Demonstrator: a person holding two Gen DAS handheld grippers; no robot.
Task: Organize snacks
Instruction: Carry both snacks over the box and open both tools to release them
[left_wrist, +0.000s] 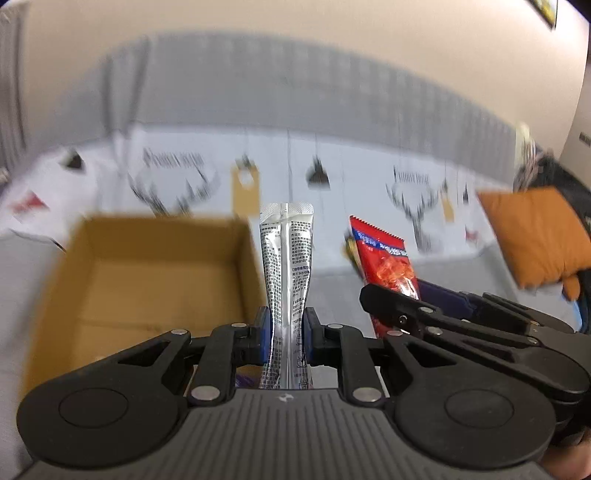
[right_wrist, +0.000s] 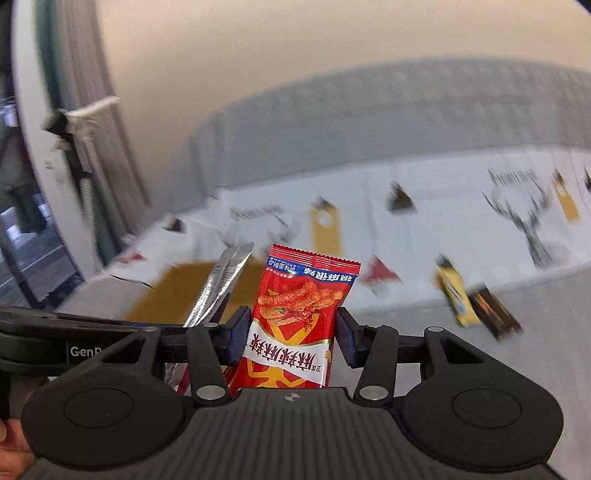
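Note:
My left gripper (left_wrist: 286, 326) is shut on a silver stick sachet (left_wrist: 286, 254) with black print, held upright. An open cardboard box (left_wrist: 147, 273) lies just left of it on the grey bed. My right gripper (right_wrist: 291, 334) is shut on a red spicy-snack packet (right_wrist: 301, 314), held upright. The red packet also shows in the left wrist view (left_wrist: 384, 258), to the right of the sachet. The sachet shows in the right wrist view (right_wrist: 221, 284), with the box (right_wrist: 170, 291) behind it.
A yellow snack bar (right_wrist: 456, 295) and a dark snack bar (right_wrist: 495, 312) lie on the bed at right. An orange cushion (left_wrist: 535, 232) sits at the far right. A patterned white pillow row (left_wrist: 295, 177) and grey headboard (left_wrist: 295, 85) stand behind.

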